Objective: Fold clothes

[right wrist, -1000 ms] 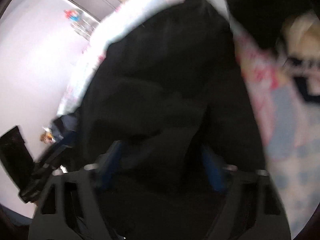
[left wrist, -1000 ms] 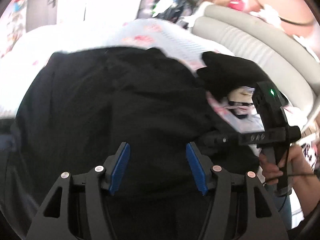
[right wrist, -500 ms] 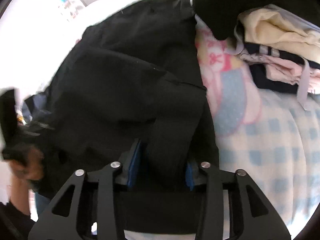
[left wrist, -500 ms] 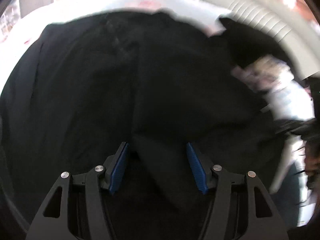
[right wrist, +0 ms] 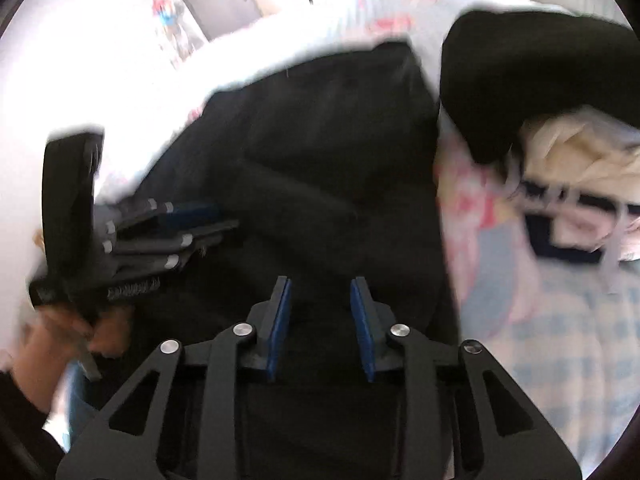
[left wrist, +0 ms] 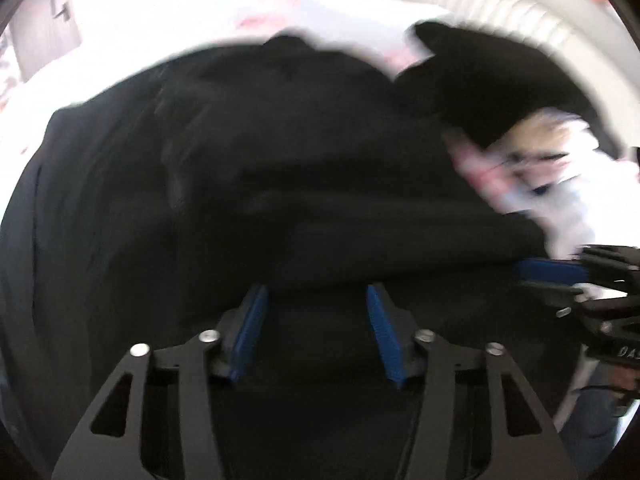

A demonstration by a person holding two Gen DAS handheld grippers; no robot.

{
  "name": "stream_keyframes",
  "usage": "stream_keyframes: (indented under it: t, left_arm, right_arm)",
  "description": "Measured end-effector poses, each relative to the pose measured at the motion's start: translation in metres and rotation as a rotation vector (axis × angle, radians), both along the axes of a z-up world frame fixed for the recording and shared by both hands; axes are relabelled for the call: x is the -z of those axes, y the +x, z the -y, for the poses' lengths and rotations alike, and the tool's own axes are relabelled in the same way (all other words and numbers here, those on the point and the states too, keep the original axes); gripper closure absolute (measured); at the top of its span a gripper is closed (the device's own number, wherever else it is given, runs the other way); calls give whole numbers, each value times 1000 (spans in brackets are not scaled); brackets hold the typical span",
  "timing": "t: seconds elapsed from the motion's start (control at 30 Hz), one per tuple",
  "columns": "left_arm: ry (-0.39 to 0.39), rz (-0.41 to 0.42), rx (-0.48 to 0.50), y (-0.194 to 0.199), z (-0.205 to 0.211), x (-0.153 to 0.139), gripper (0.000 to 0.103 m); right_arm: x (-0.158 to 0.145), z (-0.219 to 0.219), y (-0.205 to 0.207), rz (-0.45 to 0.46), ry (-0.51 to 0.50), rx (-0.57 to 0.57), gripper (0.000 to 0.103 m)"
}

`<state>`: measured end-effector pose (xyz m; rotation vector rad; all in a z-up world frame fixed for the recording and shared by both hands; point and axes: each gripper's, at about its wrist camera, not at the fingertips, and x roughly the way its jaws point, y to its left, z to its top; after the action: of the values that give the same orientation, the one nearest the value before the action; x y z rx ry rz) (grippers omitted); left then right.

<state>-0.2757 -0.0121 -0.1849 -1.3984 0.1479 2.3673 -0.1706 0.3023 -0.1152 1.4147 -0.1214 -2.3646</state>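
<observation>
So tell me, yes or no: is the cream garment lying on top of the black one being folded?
No: the cream garment sits in a separate pile beside the black garment.

A bed (right wrist: pixel 560 360) with a soft cover of blue and white squares and pink shapes holds the clothes. A big black garment (right wrist: pixel 320 160) lies spread on it. Beside that sits a small pile of clothes (right wrist: pixel 580 184), cream, pink and dark blue.
</observation>
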Motion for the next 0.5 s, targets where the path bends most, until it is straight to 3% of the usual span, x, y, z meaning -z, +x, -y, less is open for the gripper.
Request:
stream_keyframes:
  t: [0.1,0.17,0.23,0.3,0.4,0.5]
  left_arm:
    - [-39,12,-81,3,32,-7,67]
    - [-64,-12,-144,12,51,-20,61]
    - [34,-45,-107,35,57,-38,61]
    - [79,-89,-43,61,47,-51,59]
    - [11,-109,50,90,16,-39,53]
    - [-98,-52,18,98,16,-5,51]
  right_arm:
    - [13,-17,4,25,-37,40,98]
    - [11,-30,7,27,-60,77,100]
    - [-4,-31,13,-8,-89,81,91]
    - [-19,-23,20,-45,-122,74,79]
    - [-26,8,30,-59,-160,11,75]
    - [3,44,29,12,-74,-49,76]
